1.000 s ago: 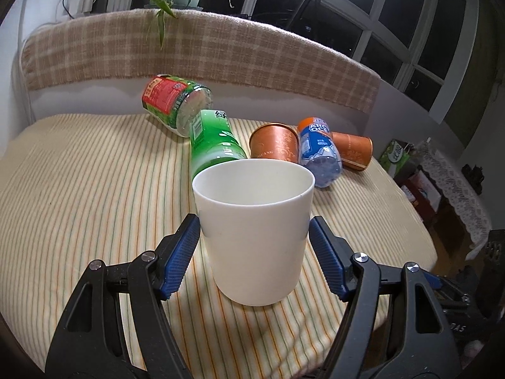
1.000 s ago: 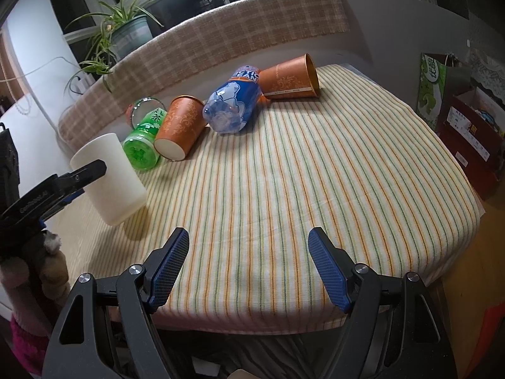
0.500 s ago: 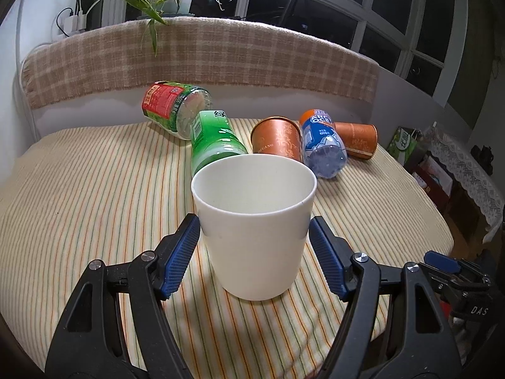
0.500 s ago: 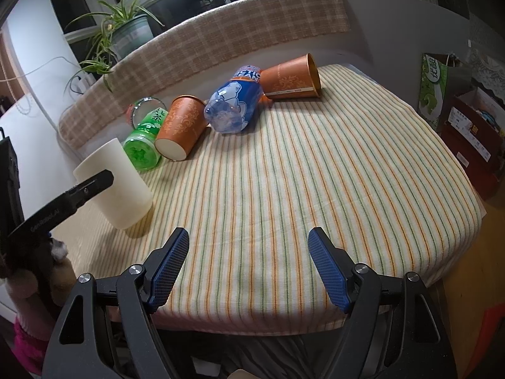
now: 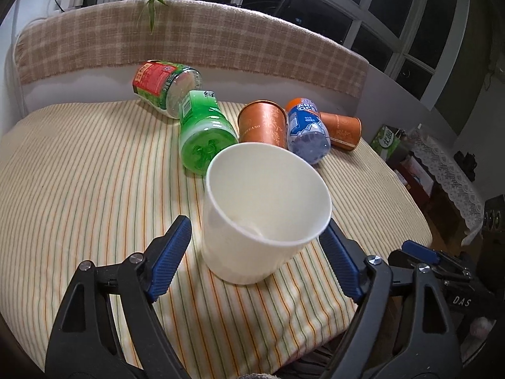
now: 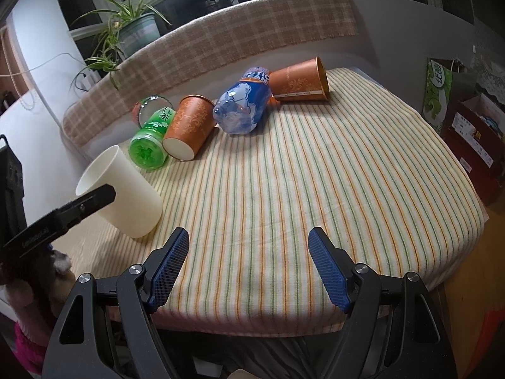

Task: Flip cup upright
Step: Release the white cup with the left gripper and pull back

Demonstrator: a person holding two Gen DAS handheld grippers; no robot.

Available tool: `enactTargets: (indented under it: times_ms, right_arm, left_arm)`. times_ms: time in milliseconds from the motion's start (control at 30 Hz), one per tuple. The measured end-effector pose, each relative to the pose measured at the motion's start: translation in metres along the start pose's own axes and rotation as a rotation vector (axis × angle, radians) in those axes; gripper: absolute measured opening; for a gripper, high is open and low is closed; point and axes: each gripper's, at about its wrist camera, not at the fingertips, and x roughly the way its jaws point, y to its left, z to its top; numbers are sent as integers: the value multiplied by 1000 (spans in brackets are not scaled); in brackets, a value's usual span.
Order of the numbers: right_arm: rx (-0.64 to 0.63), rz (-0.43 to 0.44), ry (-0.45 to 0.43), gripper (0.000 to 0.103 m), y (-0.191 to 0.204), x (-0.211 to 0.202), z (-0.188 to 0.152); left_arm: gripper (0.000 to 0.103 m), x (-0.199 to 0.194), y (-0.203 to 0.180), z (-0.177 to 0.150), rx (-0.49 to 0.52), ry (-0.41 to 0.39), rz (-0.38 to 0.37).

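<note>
The white cup (image 5: 265, 218) stands mouth up on the striped bench (image 5: 79, 170), near its front edge, and its base rests on the cloth. In the right wrist view the cup (image 6: 126, 195) looks tilted, but this may be only the fisheye lens; I cannot tell if it is fully level. The left hand-held gripper (image 5: 258, 252) is wide, with one blue pad (image 5: 170, 252) on each side of the cup and a visible gap on both sides, so it holds nothing. I judge this spread is there so the fingers can leave the cup without pushing it over. The right hand-held gripper (image 6: 249, 268) is also wide and holds nothing; it hangs over the front edge of the bench, well apart from the cup, probably so it does not disturb the work. Behind the cup lie a green bottle (image 5: 202, 132), a red-labelled bottle (image 5: 161, 85), an orange cup (image 5: 262, 123), a blue bottle (image 5: 306, 132) and a second orange cup (image 5: 341, 129), all on their sides and close together. The green bottle is near the cup, so a careless move could knock it against the cup. The flip itself seems done; only pulling the left hand-held gripper back remains.
</note>
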Motion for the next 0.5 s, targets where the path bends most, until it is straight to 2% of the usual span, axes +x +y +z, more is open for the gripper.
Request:
enactTargets:
  times_ms: [200, 500]
  right_arm:
    - [-42, 4, -47, 78, 12, -4, 4]
    - [-130, 10, -188, 80, 39, -14, 15]
  left_arm:
    - [89, -12, 6, -11, -6, -7, 25]
    - [89, -59, 12, -19, 5, -186, 165]
